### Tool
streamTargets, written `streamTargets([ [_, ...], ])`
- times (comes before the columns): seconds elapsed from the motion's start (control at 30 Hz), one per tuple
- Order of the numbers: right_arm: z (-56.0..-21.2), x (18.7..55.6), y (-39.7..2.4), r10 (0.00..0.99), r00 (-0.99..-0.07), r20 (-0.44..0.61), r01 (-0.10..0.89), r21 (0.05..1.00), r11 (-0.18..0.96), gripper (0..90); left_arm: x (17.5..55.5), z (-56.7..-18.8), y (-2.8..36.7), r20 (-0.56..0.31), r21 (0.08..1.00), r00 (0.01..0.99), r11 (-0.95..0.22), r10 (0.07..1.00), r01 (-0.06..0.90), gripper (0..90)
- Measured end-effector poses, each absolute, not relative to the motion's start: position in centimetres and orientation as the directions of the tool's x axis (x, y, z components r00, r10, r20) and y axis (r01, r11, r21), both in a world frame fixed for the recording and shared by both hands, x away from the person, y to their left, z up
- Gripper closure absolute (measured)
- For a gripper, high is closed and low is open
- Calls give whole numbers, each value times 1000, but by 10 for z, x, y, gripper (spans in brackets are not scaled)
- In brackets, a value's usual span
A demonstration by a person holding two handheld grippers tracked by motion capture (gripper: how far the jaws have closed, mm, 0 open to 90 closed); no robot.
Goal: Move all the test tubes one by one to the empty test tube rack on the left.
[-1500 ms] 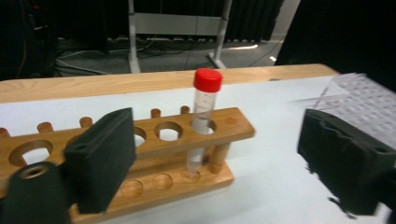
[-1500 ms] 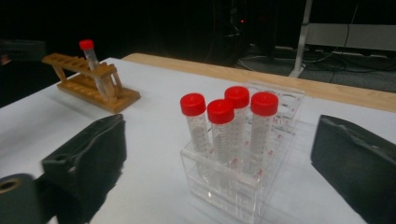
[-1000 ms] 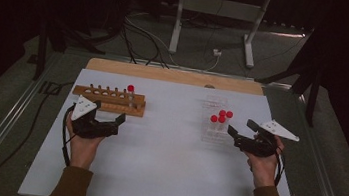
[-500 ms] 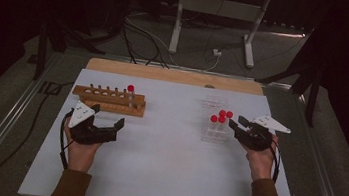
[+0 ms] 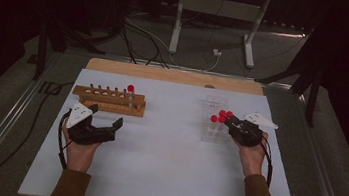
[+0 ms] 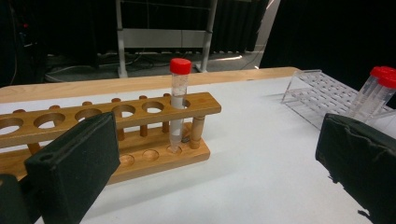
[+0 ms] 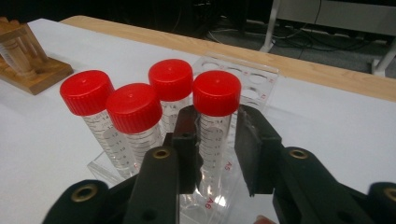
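Right gripper has just been closing its black jaws on the nearest red-capped clear plastic tube, which stands in the clear acrylic rack at the right of the white table; the pads now appear to press on the graduated barrel just below the cap. By judgement the step in hand is the pick-up, and the next move calls for a straight lift clear of the rack. Three more red-capped tubes stand just beside it and could be knocked. Left gripper rests with jaws wide apart and empty, near the wooden rack, which holds one red-capped tube in its end hole.
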State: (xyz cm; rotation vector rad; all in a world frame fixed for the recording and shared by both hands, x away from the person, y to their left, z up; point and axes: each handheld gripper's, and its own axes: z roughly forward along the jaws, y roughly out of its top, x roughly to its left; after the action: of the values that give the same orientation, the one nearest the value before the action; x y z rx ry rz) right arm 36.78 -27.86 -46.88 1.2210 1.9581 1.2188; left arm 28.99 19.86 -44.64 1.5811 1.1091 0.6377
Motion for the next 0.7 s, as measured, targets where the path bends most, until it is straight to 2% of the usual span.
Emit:
streamTargets([
  [0.17,-469,367,-276,887,-462,5,402,892,204,742,290,-447,198,-131,942,428,-22,894,335,7],
  [0.7,-441,360,-281,887,-462,6,349,921,175,745,289,-447,197,-130,941,431,-25,893,336,7],
])
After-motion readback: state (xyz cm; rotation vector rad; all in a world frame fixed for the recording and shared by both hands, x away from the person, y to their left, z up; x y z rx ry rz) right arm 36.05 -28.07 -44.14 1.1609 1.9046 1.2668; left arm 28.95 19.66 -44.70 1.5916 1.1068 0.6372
